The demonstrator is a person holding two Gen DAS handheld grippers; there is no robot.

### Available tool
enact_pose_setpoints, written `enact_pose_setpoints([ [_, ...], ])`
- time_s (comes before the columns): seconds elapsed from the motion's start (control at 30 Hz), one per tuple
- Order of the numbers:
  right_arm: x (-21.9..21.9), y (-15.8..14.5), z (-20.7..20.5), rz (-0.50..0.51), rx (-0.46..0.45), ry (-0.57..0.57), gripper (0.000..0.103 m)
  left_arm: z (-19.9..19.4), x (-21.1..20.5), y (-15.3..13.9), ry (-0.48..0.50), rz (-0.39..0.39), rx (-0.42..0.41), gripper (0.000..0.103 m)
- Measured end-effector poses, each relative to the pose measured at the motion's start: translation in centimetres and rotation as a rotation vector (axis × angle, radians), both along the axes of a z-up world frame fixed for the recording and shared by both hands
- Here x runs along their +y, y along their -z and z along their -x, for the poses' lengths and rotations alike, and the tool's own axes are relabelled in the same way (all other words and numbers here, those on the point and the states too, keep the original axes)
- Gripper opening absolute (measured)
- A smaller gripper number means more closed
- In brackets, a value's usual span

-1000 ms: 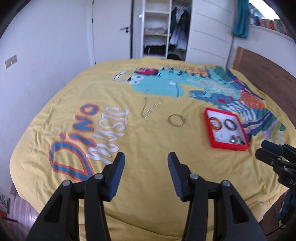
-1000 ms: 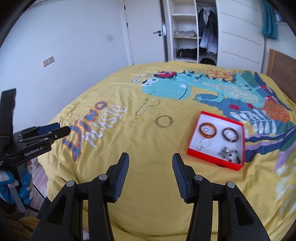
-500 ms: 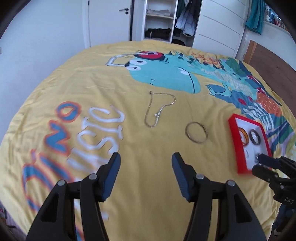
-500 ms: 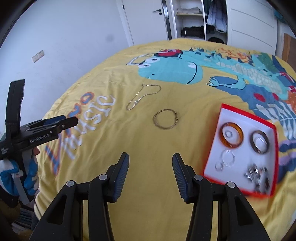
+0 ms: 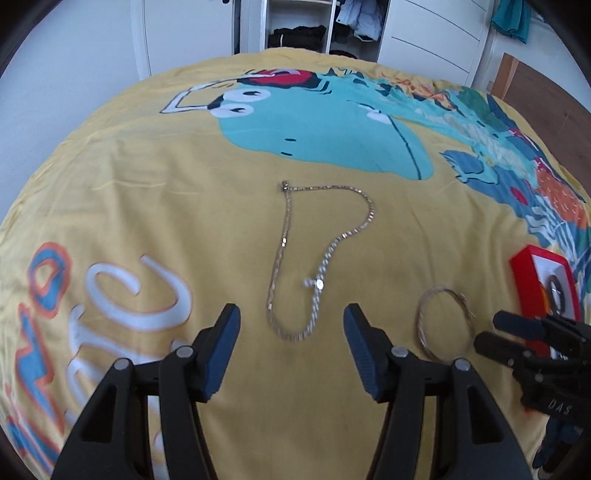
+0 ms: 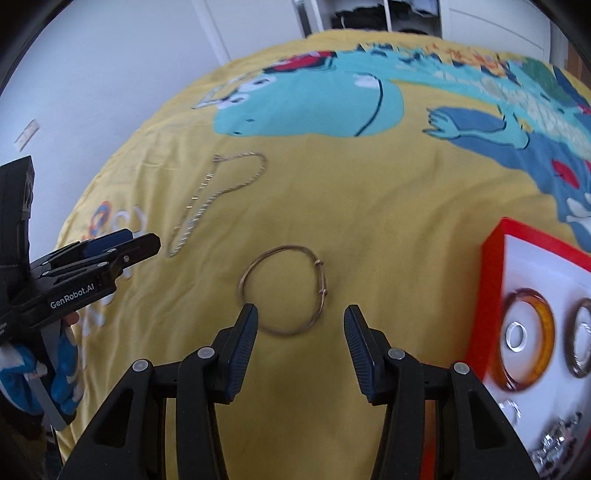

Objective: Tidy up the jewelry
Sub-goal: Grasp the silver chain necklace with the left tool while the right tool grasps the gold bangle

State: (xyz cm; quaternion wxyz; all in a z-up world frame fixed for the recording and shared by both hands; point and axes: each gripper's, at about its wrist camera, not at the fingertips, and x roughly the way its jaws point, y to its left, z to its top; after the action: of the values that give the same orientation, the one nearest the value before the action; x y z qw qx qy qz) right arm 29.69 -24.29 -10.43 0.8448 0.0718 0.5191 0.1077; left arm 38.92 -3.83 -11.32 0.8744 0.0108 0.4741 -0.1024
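Bed [image 5: 147,184]: carries all items, spread across its cover.
Chain necklace [image 5: 317,258]: lies flat in a loose loop on the cover, left of the bangle, apart from it.
Wire bangle [image 6: 284,291]: flat on the cover, between the necklace and the tray.
Tray [image 6: 491,280]: on the cover at the right, well apart from the necklace; holds two bracelets [image 6: 528,339] side by side, a small ring inside each, and a cluster of small pieces nearer the front edge.
Wardrobe [image 5: 314,26]: stands beyond the far edge of the bed.
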Motion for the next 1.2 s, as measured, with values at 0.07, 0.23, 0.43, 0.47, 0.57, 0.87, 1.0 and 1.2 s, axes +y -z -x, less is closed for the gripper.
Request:
enact_pose_setpoints([
  [0.07,0.1,1.0,-0.9,0.008,0.023,0.009,0.048,-1.0,-0.3,0.9,0.003,-0.011,0.005,0.056],
  [0.23,0.2,2.5,-2.2,0.023,0.041,0.022,0.047,-3.3,-0.3,2.9,-0.009,-0.040,0.027,0.056],
  [0.43,0.6,2.9,-3.3,0.068,0.032,0.014,0.037,-4.7,0.4,4.3,-0.045,0.019,0.049,0.056],
  [0.47,0.6,3.0,-3.5,0.072,0.031,0.014,0.035,-4.9,0.5,4.4,-0.052,0.033,0.049,0.056],
  [0.57,0.9,3.1,-3.7,0.091,0.020,0.008,0.026,-5.1,0.5,4.4,-0.063,0.047,0.043,0.047],
  [0.87,0.8,2.3,-2.7,0.100,-0.037,0.006,0.006,-3.3,-1.1,3.2,-0.020,0.004,0.033,0.012],
  [1.0,0.8,1.0,-1.6,0.089,-0.079,0.003,0.006,-1.9,-1.3,1.7,-0.019,-0.007,0.016,0.012],
  [1.2,1.1,-2.0,0.5,0.082,-0.132,-0.004,0.007,0.6,-1.2,-1.7,-0.016,-0.008,-0.027,0.012],
])
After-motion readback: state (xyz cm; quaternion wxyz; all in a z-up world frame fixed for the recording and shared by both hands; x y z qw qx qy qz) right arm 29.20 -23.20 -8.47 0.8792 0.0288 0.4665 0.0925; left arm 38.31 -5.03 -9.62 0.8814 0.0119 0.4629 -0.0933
